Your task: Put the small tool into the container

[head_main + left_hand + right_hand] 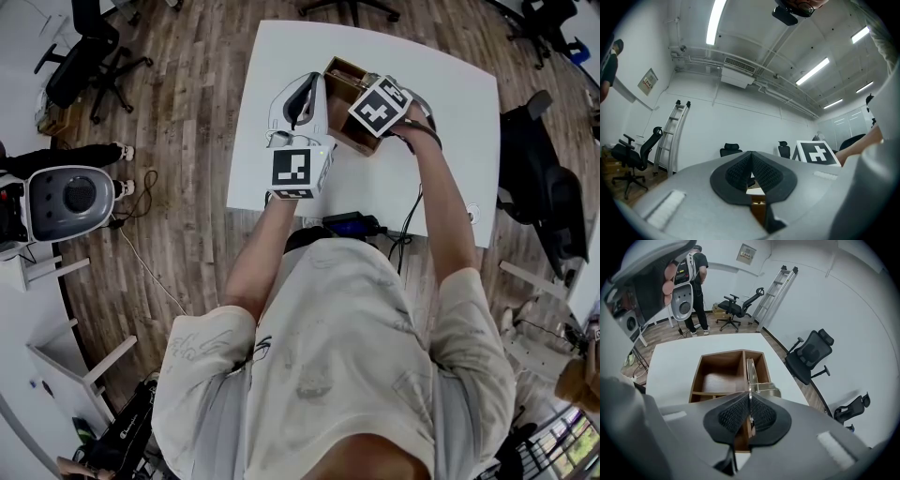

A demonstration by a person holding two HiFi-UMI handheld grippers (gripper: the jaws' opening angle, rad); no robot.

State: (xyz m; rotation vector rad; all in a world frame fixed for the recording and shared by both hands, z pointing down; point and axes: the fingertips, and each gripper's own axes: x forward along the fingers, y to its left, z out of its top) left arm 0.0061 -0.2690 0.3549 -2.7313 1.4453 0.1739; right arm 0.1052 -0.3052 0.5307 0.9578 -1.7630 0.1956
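Clamping metal strip (750, 373), right tool (749, 398) above wooden container (697, 377).

Small tool (751, 367) over container (723, 376), on table (670, 364)

A person stands with both bare forearms stretched forward. The left forearm (258, 248) angles inward and ends at the grey left gripper (751, 168) with black ribbed pads, which is aimed about level or slightly upward. Its jaws meet at the tips with nothing between them. The right forearm (448, 211) reaches farther out. Its matching grey right gripper (749, 411) tilts downward, jaws pressed together on a thin silvery tool (751, 373). Each gripper carries a black-and-white marker cube (300, 169).
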